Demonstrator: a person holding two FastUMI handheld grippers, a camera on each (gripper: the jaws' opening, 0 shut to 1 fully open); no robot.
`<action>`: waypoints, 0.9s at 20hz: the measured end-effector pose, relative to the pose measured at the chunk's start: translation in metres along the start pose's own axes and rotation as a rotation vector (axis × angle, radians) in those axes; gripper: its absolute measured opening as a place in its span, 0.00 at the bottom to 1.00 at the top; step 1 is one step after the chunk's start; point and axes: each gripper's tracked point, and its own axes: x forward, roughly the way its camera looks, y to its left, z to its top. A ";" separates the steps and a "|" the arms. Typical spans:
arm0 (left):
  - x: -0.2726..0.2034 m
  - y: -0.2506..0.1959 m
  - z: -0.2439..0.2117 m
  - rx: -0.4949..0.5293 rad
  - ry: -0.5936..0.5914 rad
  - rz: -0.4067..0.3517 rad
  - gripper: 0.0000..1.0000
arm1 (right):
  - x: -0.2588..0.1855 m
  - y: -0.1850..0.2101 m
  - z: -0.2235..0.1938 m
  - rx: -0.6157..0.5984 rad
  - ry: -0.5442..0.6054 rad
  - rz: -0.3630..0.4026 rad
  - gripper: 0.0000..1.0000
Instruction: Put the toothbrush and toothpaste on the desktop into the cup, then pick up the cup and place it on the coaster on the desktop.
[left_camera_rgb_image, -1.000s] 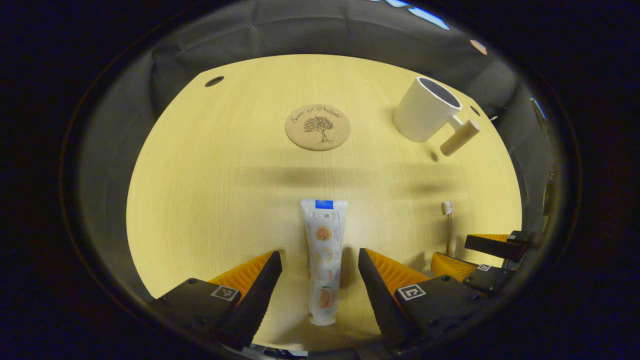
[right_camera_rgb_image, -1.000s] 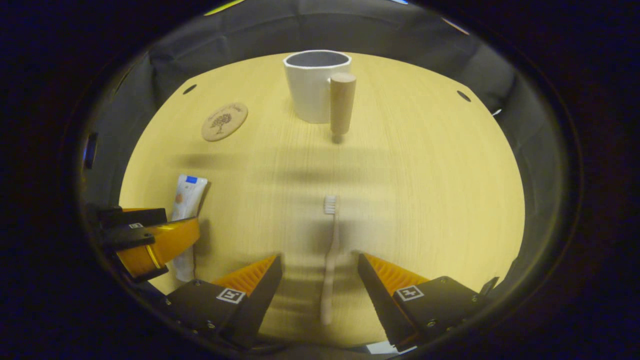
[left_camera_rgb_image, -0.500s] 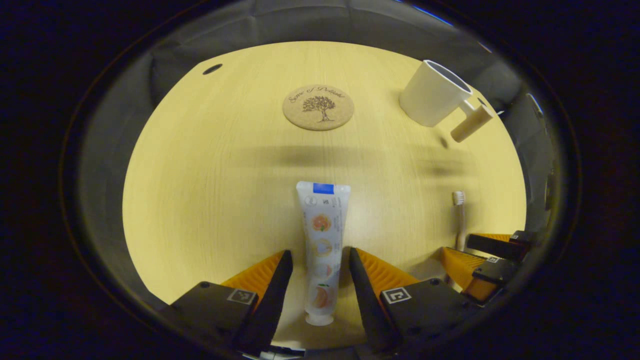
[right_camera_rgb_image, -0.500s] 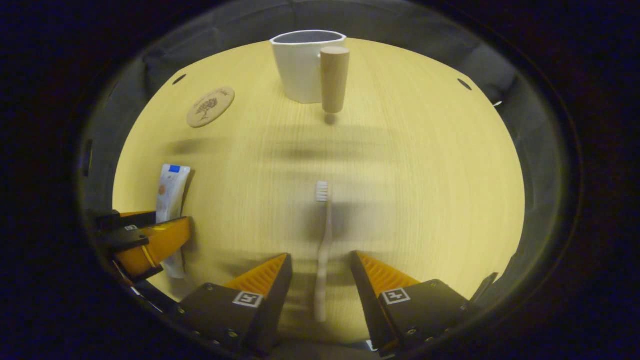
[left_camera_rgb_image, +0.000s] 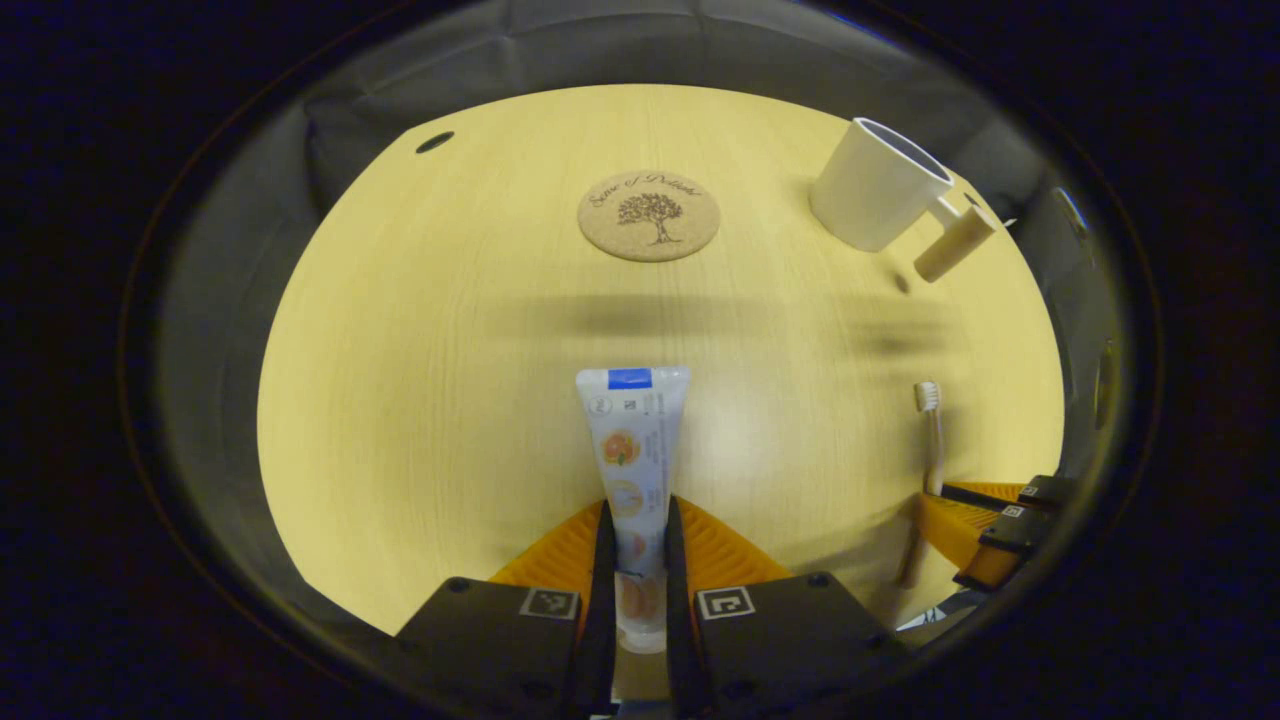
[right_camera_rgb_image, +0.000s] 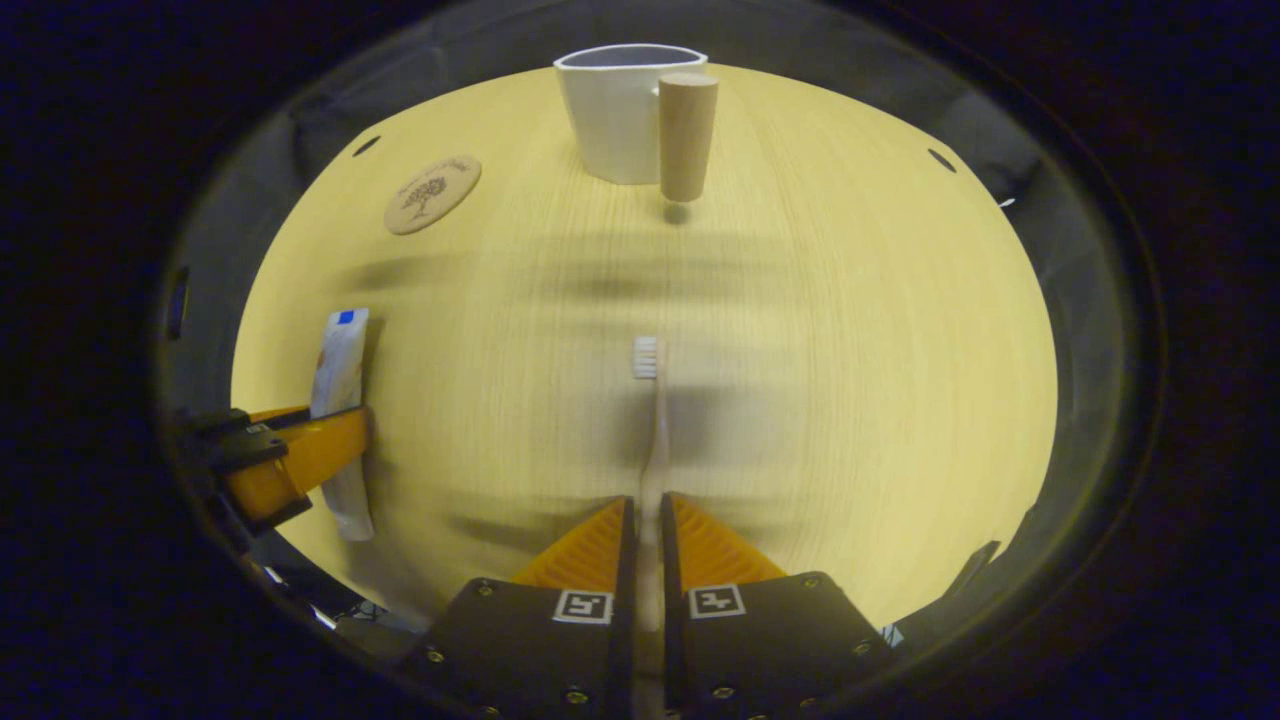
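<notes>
My left gripper (left_camera_rgb_image: 635, 560) is shut on the cap end of the white toothpaste tube (left_camera_rgb_image: 630, 440), which lies on the desktop pointing away from me. My right gripper (right_camera_rgb_image: 647, 560) is shut on the handle of the pale toothbrush (right_camera_rgb_image: 652, 420), bristles at the far end. The white cup (right_camera_rgb_image: 620, 110) with a wooden peg handle (right_camera_rgb_image: 686, 135) stands upright at the far edge, straight ahead of the right gripper. The cup (left_camera_rgb_image: 877, 195) shows at the upper right of the left gripper view. The round cork coaster (left_camera_rgb_image: 649, 214) lies ahead of the left gripper.
The wooden desktop (left_camera_rgb_image: 420, 380) has small round holes near its far corners (left_camera_rgb_image: 434, 142). The right gripper (left_camera_rgb_image: 985, 525) with the toothbrush (left_camera_rgb_image: 932, 440) shows at the right of the left gripper view. The left gripper (right_camera_rgb_image: 290, 465) holding the tube (right_camera_rgb_image: 338, 400) shows at the left of the right gripper view.
Both grippers have shut: the left on the toothpaste tube, the right on the toothbrush handle. Both were open and straddling these a second ago.
</notes>
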 end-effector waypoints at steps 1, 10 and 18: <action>0.000 -0.001 0.000 0.013 -0.005 -0.013 0.27 | 0.003 0.000 0.003 0.011 0.007 0.021 0.06; -0.009 -0.004 -0.008 -0.051 -0.036 -0.075 0.22 | -0.010 0.012 0.011 0.074 -0.063 0.164 0.03; -0.037 -0.009 0.022 -0.076 -0.174 -0.085 0.22 | -0.059 0.017 0.047 0.078 -0.267 0.261 0.03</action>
